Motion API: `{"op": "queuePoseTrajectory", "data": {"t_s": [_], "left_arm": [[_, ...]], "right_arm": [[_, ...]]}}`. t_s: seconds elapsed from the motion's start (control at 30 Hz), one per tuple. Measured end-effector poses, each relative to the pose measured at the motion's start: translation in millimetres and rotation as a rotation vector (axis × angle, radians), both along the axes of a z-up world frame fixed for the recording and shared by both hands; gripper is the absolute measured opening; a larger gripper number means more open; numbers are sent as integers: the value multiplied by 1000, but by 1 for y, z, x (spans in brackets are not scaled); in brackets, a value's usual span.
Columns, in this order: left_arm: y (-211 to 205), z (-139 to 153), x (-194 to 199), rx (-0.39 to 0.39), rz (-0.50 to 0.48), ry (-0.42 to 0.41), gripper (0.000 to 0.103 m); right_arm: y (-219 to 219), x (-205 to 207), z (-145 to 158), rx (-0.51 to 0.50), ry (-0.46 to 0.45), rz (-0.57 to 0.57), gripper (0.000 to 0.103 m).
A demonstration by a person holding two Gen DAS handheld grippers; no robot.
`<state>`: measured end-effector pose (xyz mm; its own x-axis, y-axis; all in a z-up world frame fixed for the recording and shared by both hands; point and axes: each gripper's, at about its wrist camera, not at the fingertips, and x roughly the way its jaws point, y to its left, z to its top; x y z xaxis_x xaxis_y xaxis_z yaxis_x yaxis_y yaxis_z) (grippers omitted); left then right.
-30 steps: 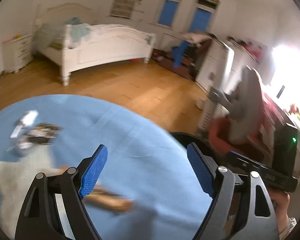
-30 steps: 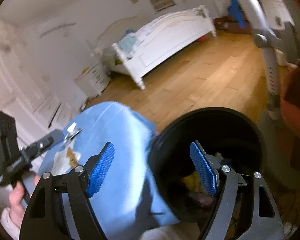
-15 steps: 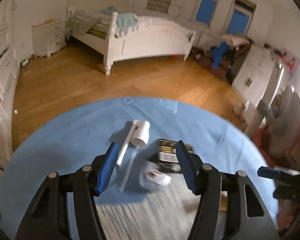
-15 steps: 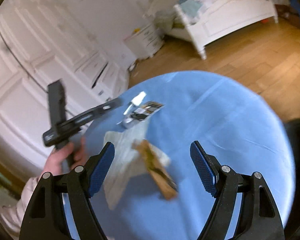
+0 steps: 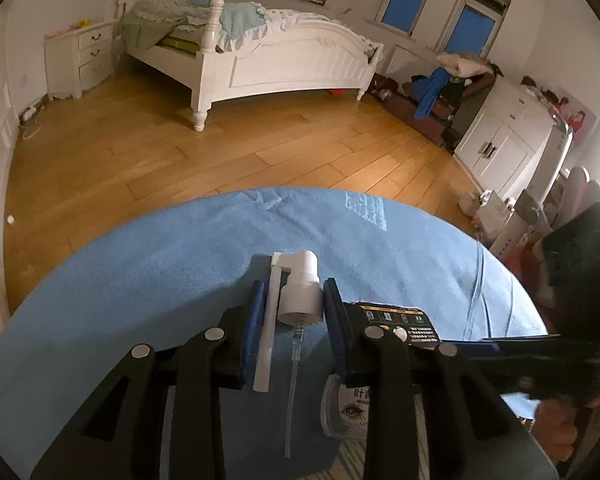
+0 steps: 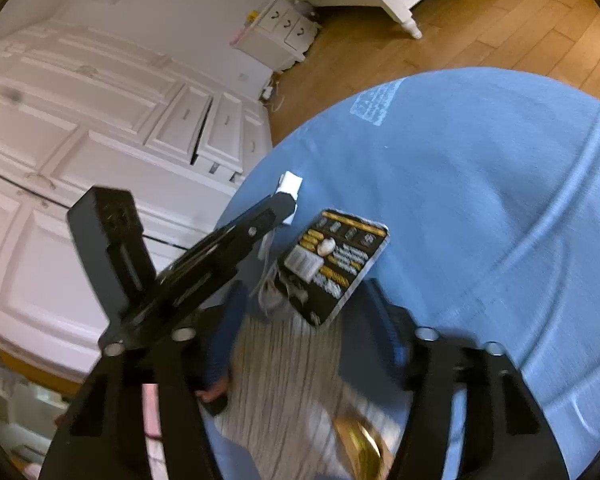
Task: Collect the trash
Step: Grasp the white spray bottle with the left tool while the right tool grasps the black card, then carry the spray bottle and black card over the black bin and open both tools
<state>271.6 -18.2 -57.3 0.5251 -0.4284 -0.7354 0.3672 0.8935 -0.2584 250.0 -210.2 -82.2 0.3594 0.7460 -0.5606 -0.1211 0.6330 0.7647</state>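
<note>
A white spray pump [image 5: 300, 288] with a long nozzle and thin dip tube lies on the round blue-covered table [image 5: 160, 272]. My left gripper [image 5: 294, 312] is closing on it, and both blue pads lie against its sides. A black printed packet [image 6: 332, 264] rests partly on a pale striped cloth [image 6: 284, 360]. My right gripper [image 6: 306, 326] hovers over the packet's near end with its jaws closing. Its blurred pads stand apart from the packet. A white sachet [image 5: 348, 408] with an eye print lies under the left gripper's right finger. A golden-brown wrapper [image 6: 360, 444] lies near the right gripper's base.
The table's edge drops to a wooden floor [image 5: 220, 148]. A white bed [image 5: 284, 60] and nightstand [image 5: 80, 60] stand at the back, with white cabinets [image 6: 100, 120] close on the left. A hand [image 5: 556, 424] grips the right tool's handle beside the left one.
The left gripper came down over the spray pump and narrowed its jaws round it. The right gripper swung from the black bin across the table to the black packet, jaws narrowing.
</note>
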Motion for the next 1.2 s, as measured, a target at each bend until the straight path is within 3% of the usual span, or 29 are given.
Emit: {"op": "queuePoseTrajectory", "data": {"t_s": [0.03,0.1,0.13,0.3,0.53,0.73,1.0,1.2], "left_arm": [[1,0,0,-8,2,-1,29],[5,1,-2,-20,10,-7,29],[7,2,-4,-25,15,-13,29],[9,7,-15,-20,23,-37,29],[20,43,-58,-95,73,-108,29],[-10,76,-99,-113,20,-175,29],[-101,102,-145,-131,-152,-214,29],[-176,102,-173,-158,-282,-210,29]], "right_arm": [[1,3,-1,12,5,-8,42],[5,6,-3,18,7,-9,20],[7,6,-2,11,-2,-9,15],[9,-6,16,-30,-98,-29,4],[-1,-52,61,-191,-318,-86,3],[-41,-120,94,-278,-506,-189,3],[-128,-203,107,-329,-581,-356,3],[-207,-254,94,-350,-558,-485,3]]}}
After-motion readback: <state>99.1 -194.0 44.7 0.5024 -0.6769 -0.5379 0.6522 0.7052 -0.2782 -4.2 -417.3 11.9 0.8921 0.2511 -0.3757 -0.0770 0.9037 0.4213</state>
